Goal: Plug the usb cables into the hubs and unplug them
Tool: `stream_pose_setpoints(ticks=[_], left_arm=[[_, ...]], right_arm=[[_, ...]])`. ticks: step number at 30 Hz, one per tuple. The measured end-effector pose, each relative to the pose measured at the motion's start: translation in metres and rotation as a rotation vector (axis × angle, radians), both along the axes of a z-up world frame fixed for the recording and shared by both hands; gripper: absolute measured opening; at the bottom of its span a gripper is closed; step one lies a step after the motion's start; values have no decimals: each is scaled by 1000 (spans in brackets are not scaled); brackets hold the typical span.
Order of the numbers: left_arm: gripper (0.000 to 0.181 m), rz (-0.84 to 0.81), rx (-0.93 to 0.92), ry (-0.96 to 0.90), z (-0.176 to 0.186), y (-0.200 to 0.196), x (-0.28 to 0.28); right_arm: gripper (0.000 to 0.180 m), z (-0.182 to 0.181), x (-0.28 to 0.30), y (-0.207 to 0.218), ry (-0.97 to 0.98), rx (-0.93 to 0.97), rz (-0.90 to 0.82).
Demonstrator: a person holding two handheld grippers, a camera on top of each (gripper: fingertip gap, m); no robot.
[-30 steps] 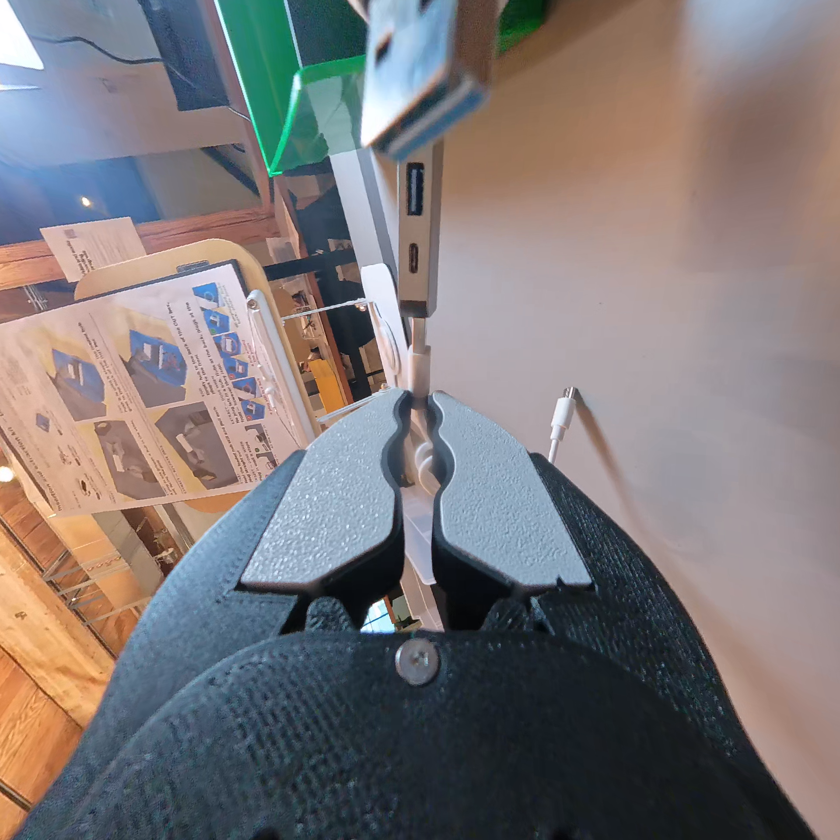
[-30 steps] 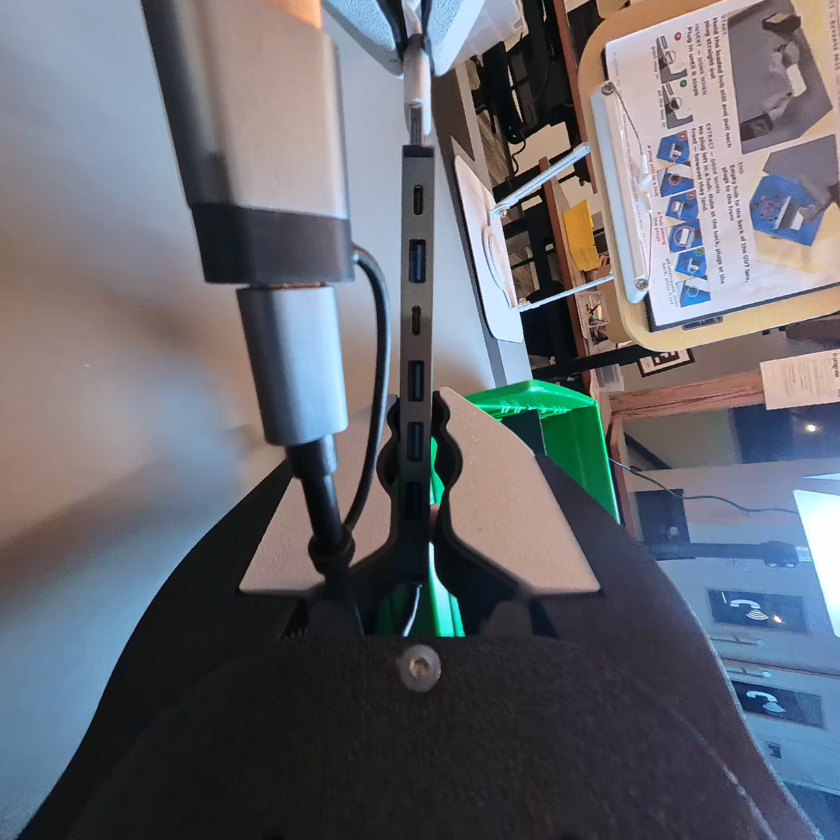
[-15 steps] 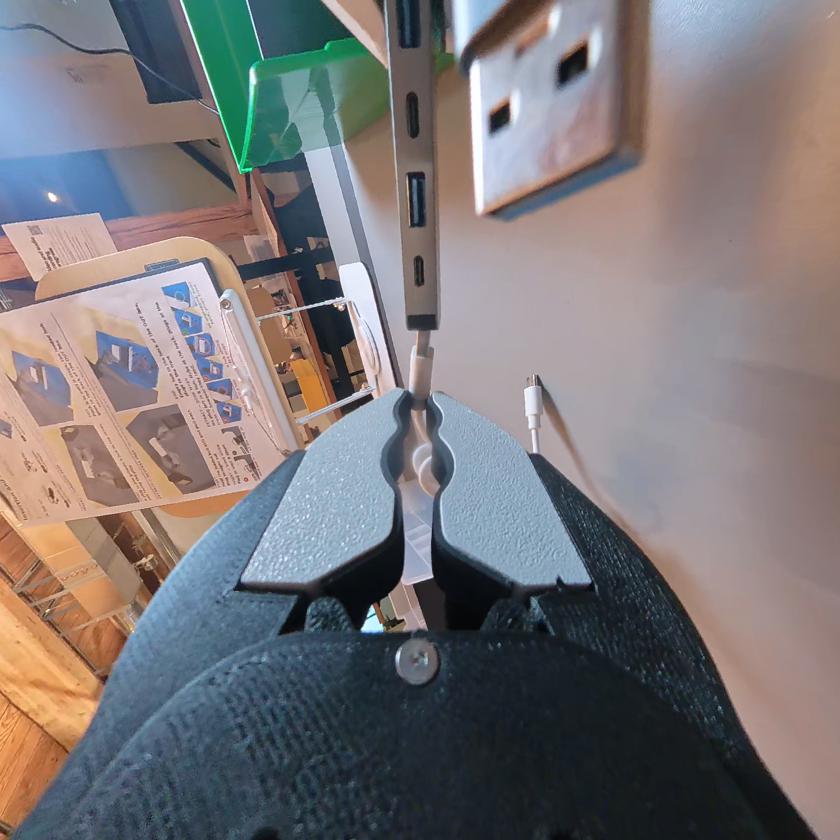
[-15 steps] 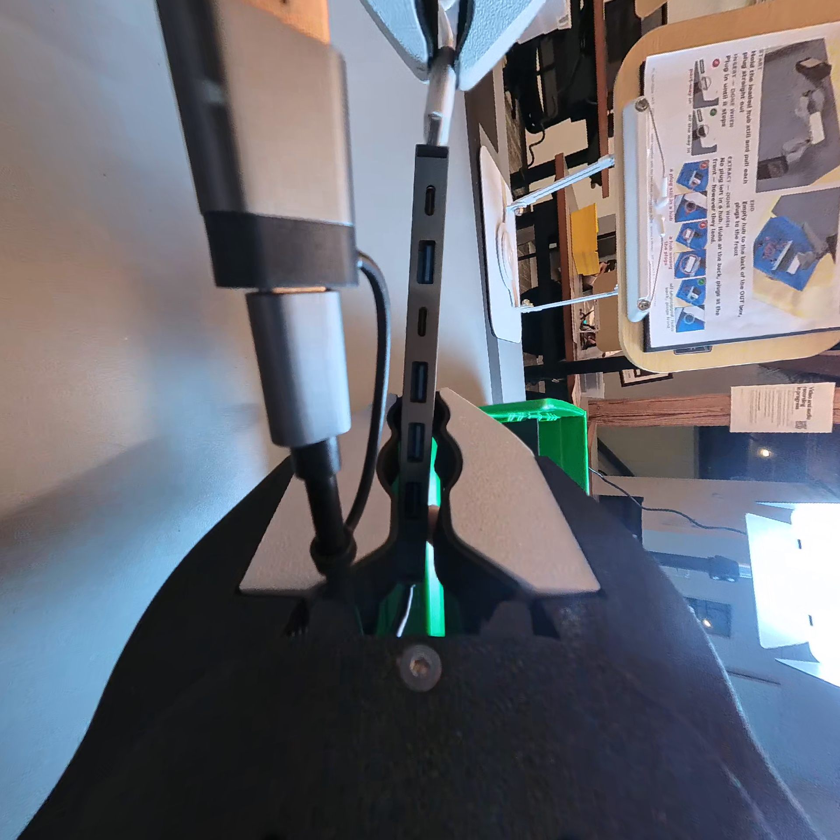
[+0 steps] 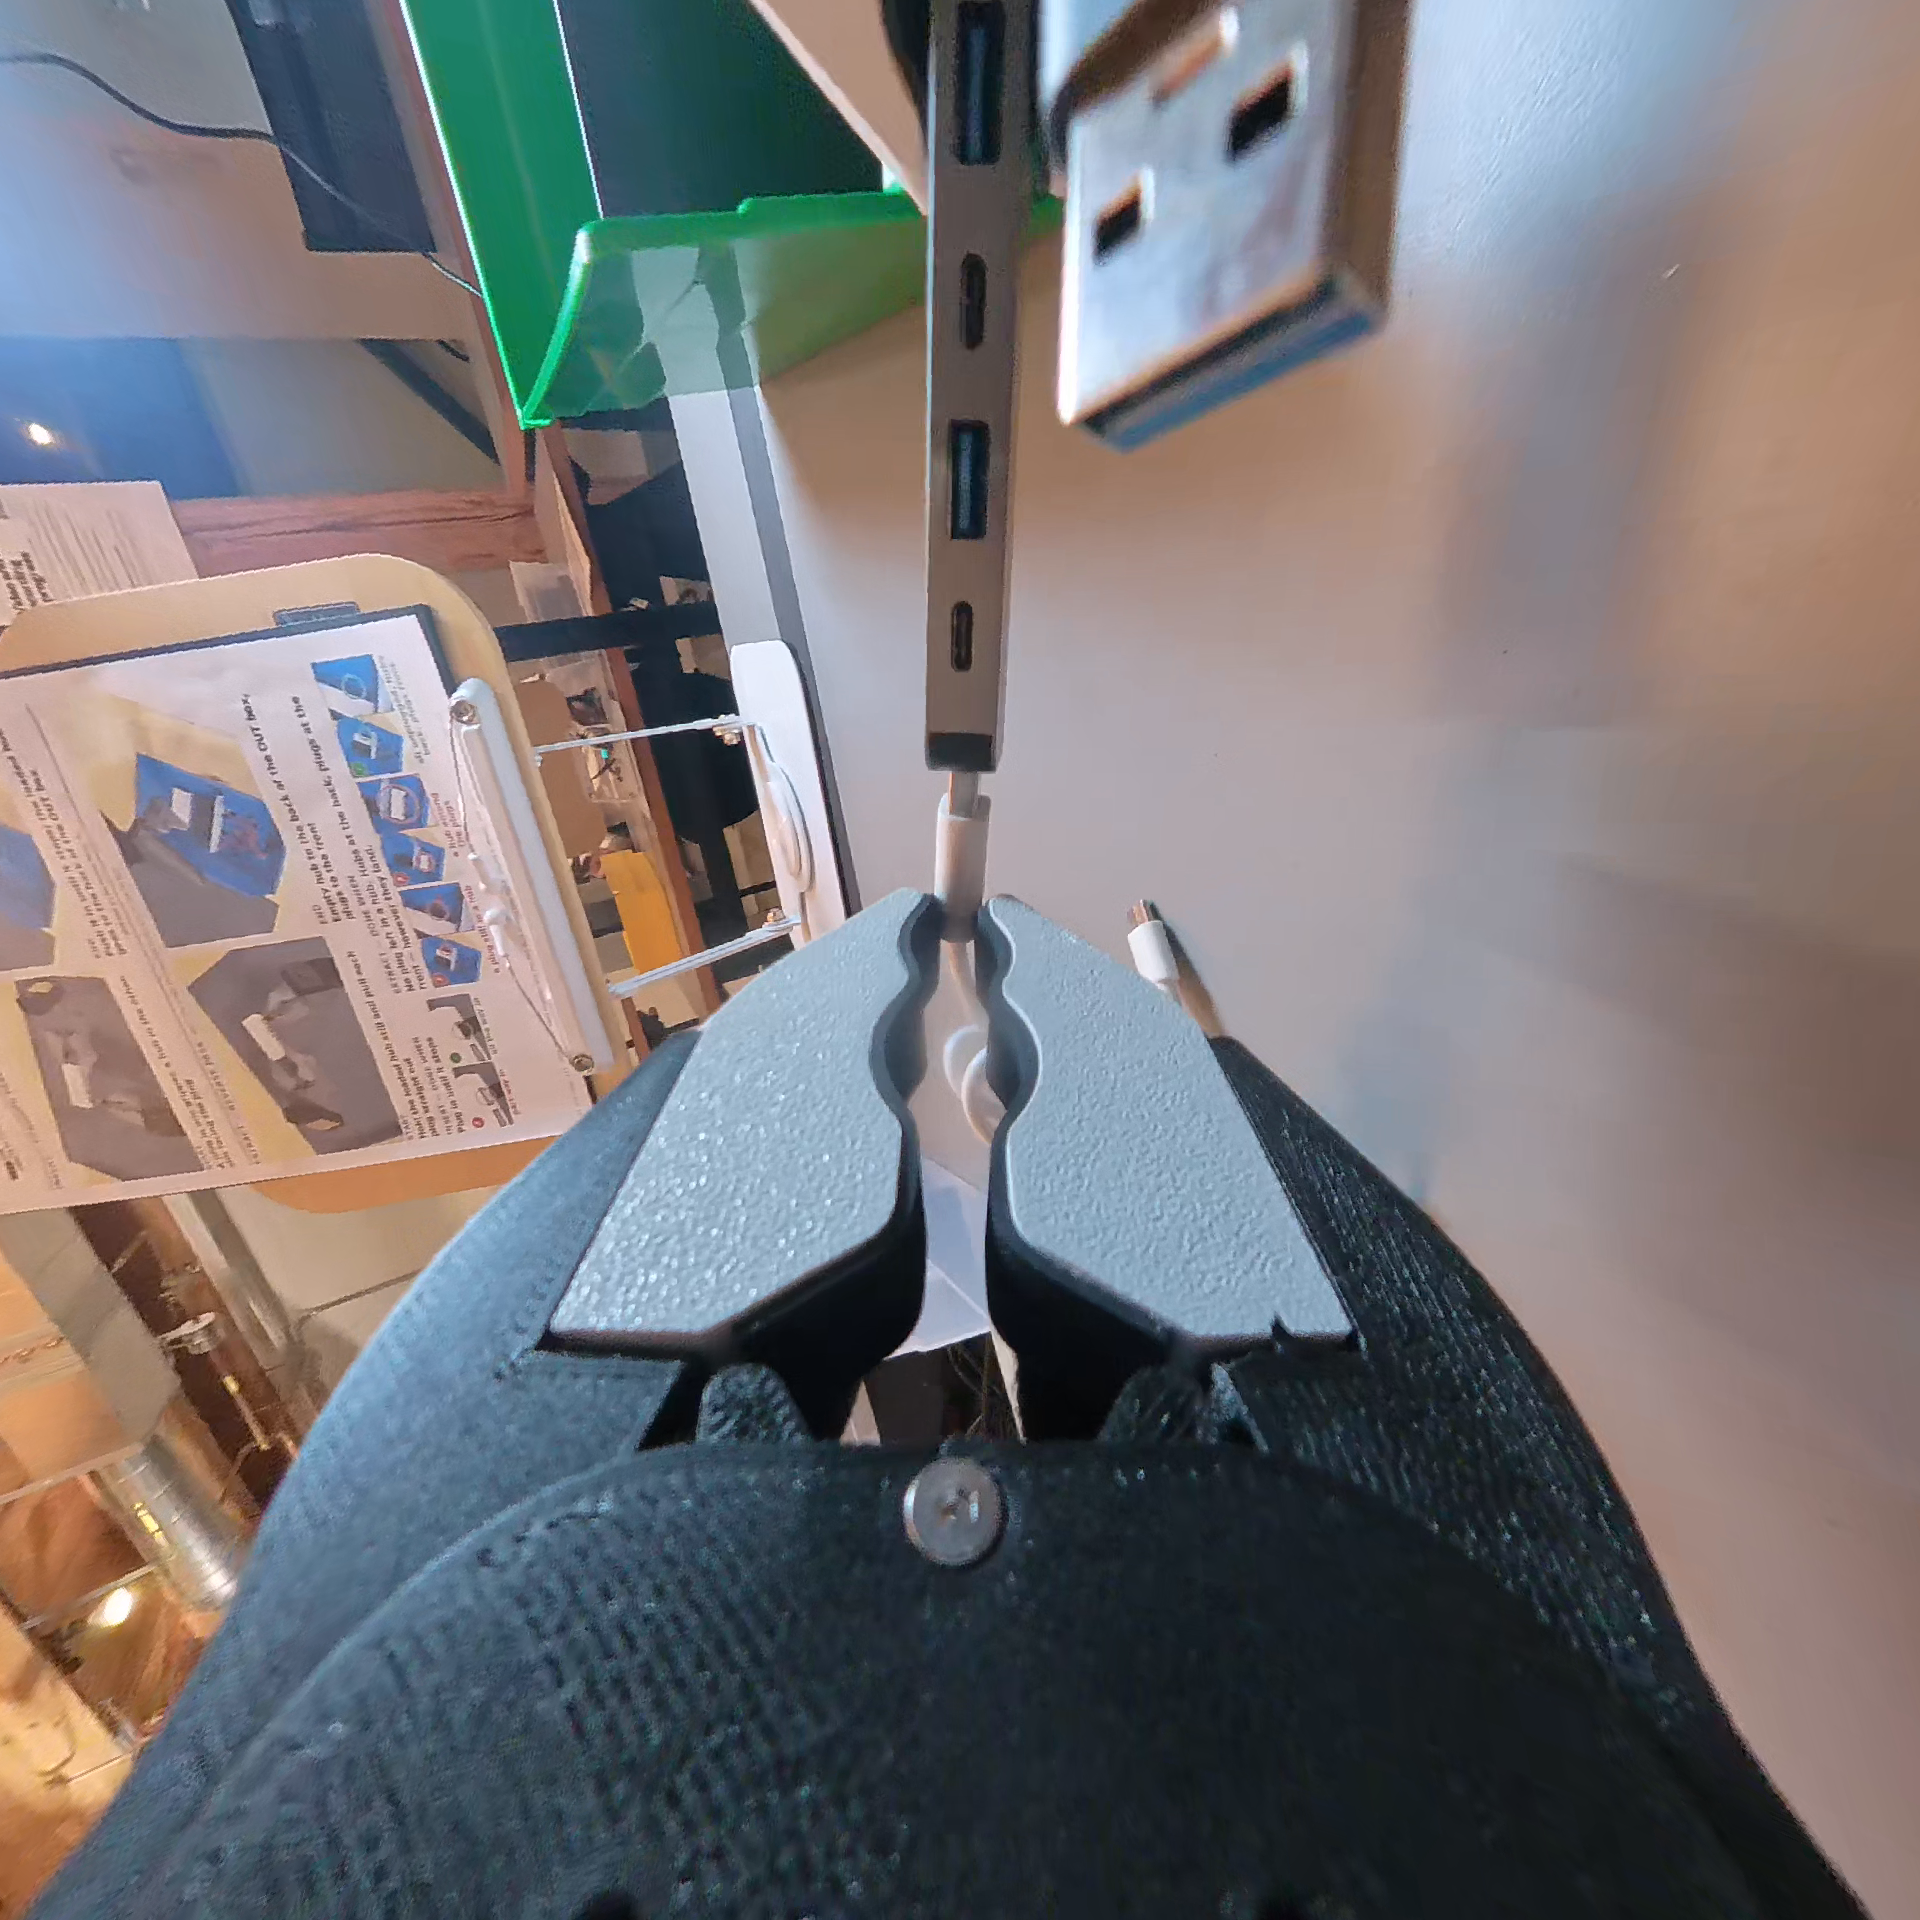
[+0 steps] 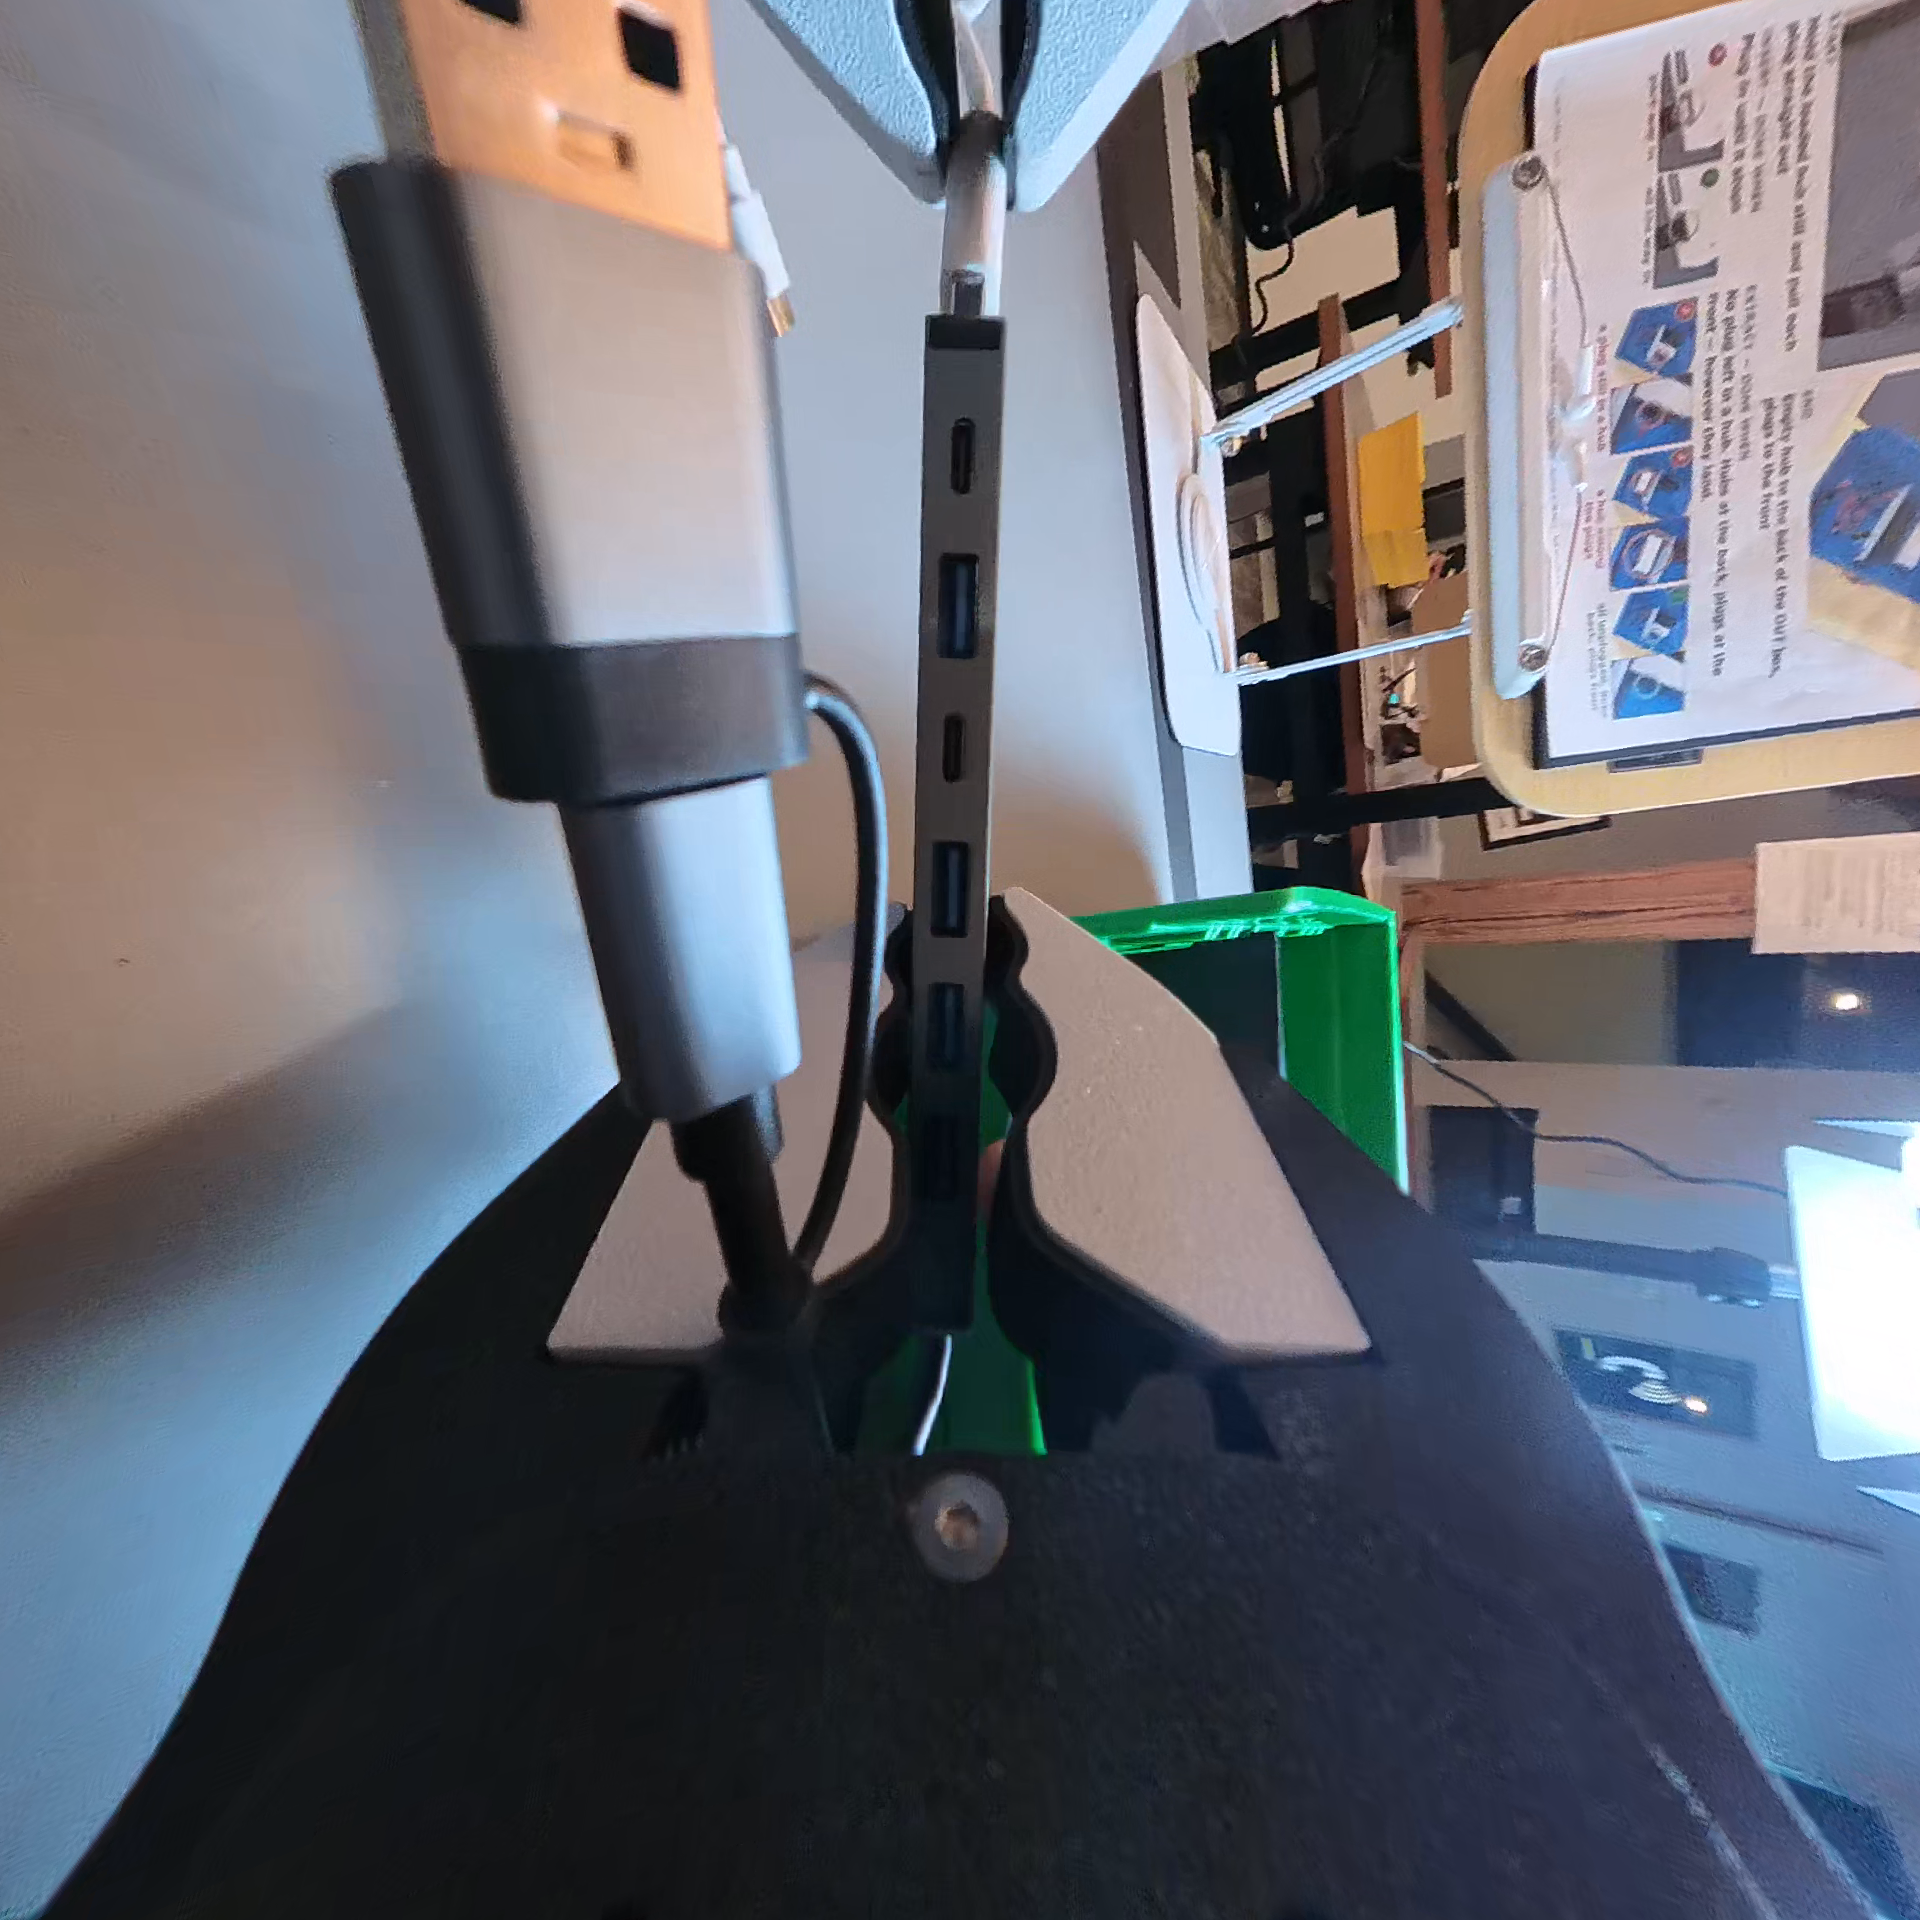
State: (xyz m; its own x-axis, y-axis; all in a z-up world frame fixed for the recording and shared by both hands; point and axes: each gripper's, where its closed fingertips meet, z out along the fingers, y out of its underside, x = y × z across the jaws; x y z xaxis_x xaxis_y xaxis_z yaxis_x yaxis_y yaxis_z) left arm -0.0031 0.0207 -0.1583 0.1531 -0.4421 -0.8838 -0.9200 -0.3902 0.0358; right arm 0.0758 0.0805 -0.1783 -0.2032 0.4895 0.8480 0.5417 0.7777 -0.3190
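Observation:
My left gripper is shut on a white USB-C cable plug. The plug's metal tip sits at the end port of a slim grey hub, with a little metal still showing. My right gripper is shut on the other end of the hub and holds it above the table. In the right wrist view the left gripper and the white plug are at the top. The hub's own USB-A plug hangs free on a black cable, close to both cameras.
A second white cable plug lies loose on the pale table. A green bin stands at the table's edge and also shows in the right wrist view. An instruction sheet on a board stands beyond the table. Left tips to right tips: about 11 cm.
The hub's end has come a little nearer my left fingertips, and the white plug now stands in line with it. The hanging USB-A plug has swung across and looms larger.

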Motion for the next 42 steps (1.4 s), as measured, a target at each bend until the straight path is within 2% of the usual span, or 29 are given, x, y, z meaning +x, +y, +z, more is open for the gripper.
stream_pose_setpoints(ticks=[7, 14, 19, 23, 27, 30, 31, 32, 33, 35, 39, 42], left_arm=[[6, -57, -44, -171, -1, -4, 19], [6, -152, -83, -306, -8, -11, 25], [6, -197, -139, -307, -23, -21, 25], [7, -235, -143, -414, -25, -25, 28], [9, -341, -70, -638, -7, -23, 27], [28, -398, -55, -831, 11, -26, 32], [27, -406, -70, -853, 11, -27, 35], [14, -418, -80, -833, 10, -29, 37], [9, -433, -72, -787, 9, -30, 38], [9, -450, -66, -763, 11, -33, 41], [9, -447, -121, -981, 26, -41, 46], [9, -426, -147, -1126, 27, -41, 38]], right_arm=[[10, -13, 8, -8, -40, -107, -24], [10, -18, 10, -13, -73, -75, 23], [10, -26, 10, -19, -139, -11, 35], [10, -27, 10, -20, -156, 19, 42], [11, -13, 7, -16, -55, -71, 50], [11, 3, 5, -24, 21, -144, 103], [11, 5, 5, -28, 36, -169, 119], [12, 4, 5, -31, 39, -198, 129], [11, 3, 4, -34, 41, -226, 138], [12, 2, 5, -37, 42, -270, 160], [12, 6, 6, -56, 78, -500, 263], [17, 22, 8, -66, 144, -664, 332]])
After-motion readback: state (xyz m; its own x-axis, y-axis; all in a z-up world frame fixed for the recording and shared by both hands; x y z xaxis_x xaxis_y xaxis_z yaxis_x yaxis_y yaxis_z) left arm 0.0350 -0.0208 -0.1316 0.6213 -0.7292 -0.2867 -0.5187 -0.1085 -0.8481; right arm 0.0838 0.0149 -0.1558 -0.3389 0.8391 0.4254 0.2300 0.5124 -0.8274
